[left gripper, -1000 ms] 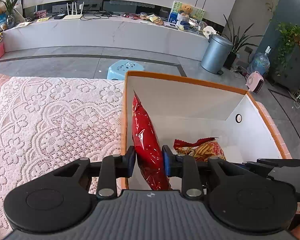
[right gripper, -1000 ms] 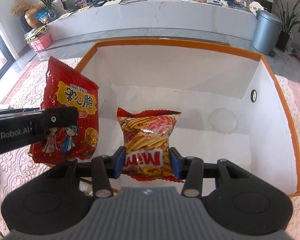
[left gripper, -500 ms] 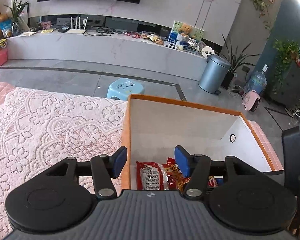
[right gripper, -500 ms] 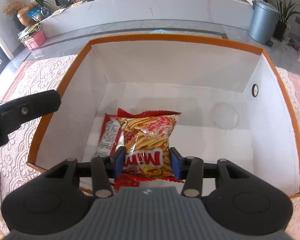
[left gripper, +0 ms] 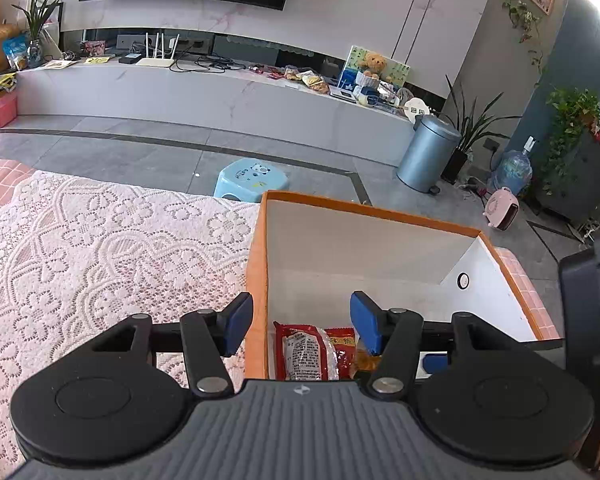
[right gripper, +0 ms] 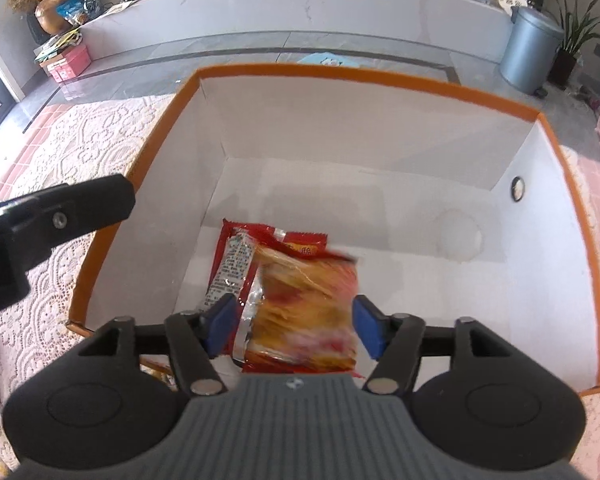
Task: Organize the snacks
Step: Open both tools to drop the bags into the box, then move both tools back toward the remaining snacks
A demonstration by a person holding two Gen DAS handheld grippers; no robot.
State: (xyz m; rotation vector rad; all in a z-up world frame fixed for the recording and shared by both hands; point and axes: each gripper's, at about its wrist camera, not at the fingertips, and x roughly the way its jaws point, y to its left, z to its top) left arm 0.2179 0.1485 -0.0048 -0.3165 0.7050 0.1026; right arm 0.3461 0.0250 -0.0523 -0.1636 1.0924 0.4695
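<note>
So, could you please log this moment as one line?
left gripper: open, empty | right gripper: jaws opening, yellow snack bag dropping between them | red snack bag: lying in orange-rimmed box

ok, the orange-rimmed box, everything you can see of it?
The box is open-topped and rectangular, looks like stiff cardboard: white inside, orange along the rim and outer wall. A small round ringed hole sits in its right wall, and a faint circular mark shows on the floor. It stands upright on the lace tablecloth. Two snack packets lie on its floor near the left corner: a red packet underneath, a yellow-and-red packet, blurred, over it. Neither gripper visibly touches the box.
</note>
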